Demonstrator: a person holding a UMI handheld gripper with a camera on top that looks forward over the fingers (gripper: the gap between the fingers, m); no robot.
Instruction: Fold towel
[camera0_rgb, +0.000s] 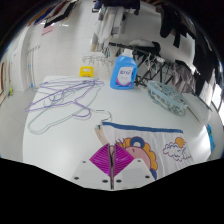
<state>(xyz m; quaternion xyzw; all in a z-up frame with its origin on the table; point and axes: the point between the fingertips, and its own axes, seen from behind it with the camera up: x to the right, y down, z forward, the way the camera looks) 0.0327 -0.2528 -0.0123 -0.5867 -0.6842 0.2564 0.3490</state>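
Note:
A white towel (150, 145) with a blue border and a cartoon print lies on the white table (60, 135), just ahead and to the right of my fingers. My gripper (111, 163) is shut, the two magenta pads (100, 160) pressed together, with a thin fold of the towel's near edge pinched between them. The towel stretches away from the fingers toward the right.
A pile of wire clothes hangers (62, 103) lies on the table to the left ahead. A blue detergent bottle (124, 70) stands farther back, a yellow item (87, 72) beside it. A clear tray (165, 97) lies at the right. A dark rack (150, 52) stands behind.

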